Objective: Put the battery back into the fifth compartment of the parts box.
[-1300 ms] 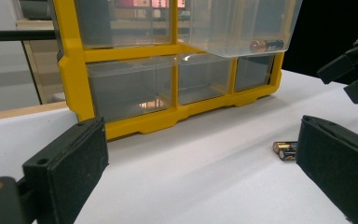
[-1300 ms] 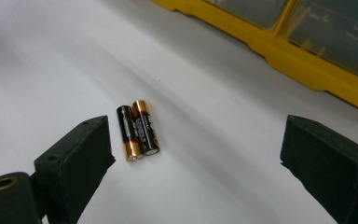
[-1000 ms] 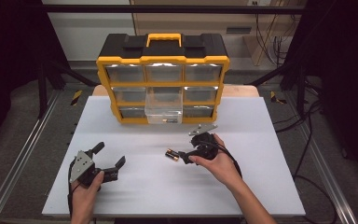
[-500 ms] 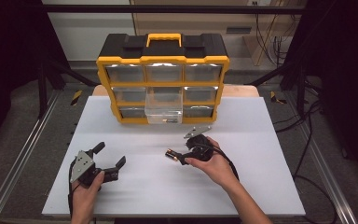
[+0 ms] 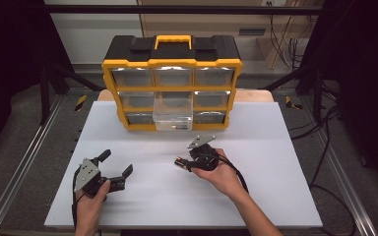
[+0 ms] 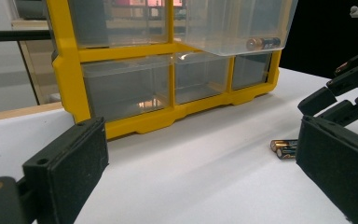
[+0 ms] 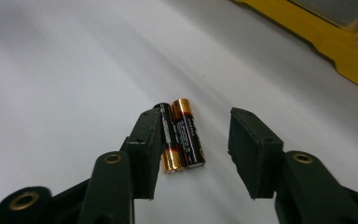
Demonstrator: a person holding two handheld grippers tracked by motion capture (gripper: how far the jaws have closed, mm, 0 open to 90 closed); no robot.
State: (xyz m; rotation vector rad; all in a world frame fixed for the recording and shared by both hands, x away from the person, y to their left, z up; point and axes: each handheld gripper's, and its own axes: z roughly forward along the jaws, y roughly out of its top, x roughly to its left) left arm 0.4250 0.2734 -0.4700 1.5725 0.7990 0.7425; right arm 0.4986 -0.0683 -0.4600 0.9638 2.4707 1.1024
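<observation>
In front of the yellow drawer cabinet (image 5: 172, 83), two batteries (image 7: 182, 135) lie side by side on the white table (image 5: 275, 187). The right gripper (image 7: 193, 154) has just been closing around them, gap remaining. The left gripper (image 5: 114, 169), farther left, gapes wide, empty.

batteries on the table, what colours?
Black with copper-gold ends, both batteries; clearest in the right gripper view.

Premises appear to be a laboratory or test workshop: a white table (image 5: 275, 196) inside a metal frame (image 5: 24, 167), cables (image 5: 325, 123) right of the table, yellow parts organiser (image 5: 172, 88) on it.
</observation>
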